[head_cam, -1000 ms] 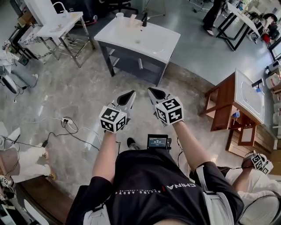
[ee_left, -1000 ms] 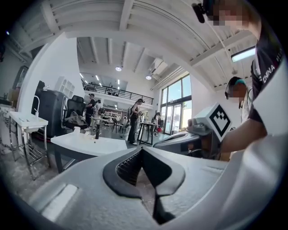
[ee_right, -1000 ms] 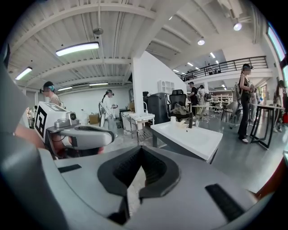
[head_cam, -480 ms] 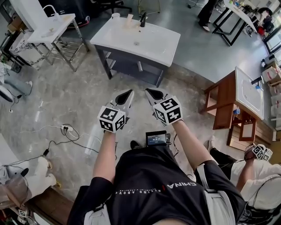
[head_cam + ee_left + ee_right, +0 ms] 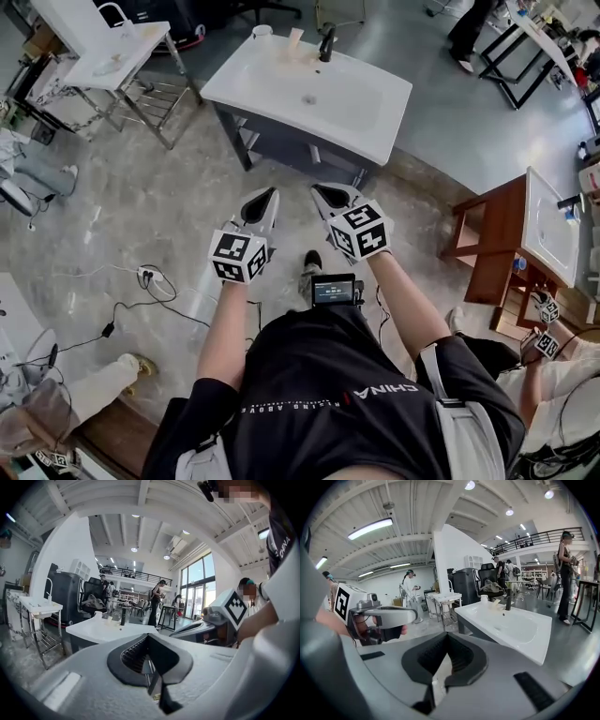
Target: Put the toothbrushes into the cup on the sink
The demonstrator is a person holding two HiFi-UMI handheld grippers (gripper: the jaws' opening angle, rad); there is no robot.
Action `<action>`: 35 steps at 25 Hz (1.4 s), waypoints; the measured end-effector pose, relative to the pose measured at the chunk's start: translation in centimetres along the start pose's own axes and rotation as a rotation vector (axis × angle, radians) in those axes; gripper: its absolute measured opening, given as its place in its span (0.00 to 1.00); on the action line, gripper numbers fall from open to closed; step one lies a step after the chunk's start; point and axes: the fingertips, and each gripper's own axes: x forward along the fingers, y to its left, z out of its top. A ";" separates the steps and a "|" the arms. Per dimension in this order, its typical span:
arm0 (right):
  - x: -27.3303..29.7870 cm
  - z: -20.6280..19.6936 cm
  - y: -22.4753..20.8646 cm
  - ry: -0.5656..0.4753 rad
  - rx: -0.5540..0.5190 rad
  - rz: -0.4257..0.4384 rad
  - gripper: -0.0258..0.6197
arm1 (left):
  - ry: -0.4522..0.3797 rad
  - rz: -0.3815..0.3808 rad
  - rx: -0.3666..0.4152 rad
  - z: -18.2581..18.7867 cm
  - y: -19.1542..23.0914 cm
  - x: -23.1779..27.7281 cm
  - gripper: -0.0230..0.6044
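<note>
Clenched, empty: left gripper (image 5: 265, 197), right gripper (image 5: 325, 193). We aim squarely for white rectangular sink (image 5: 272, 89), unclench only near small white cup (image 5: 262, 31).

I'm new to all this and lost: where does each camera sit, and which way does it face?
Head view: on the person's head, facing steeply down at the floor and white sink; shows forearms, shirt, left gripper, right gripper.
Left gripper view: on the left gripper, along its shut jaws toward the sink; right gripper and arm at right.
Right gripper view: on the right gripper, along its shut jaws; sink right, left gripper left.
Shared: all three show the sink and black faucet.
</note>
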 end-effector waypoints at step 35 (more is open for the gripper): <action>23.3 15.0 -18.6 -0.010 0.096 0.001 0.05 | 0.049 -0.163 -0.055 6.9 21.7 25.2 0.05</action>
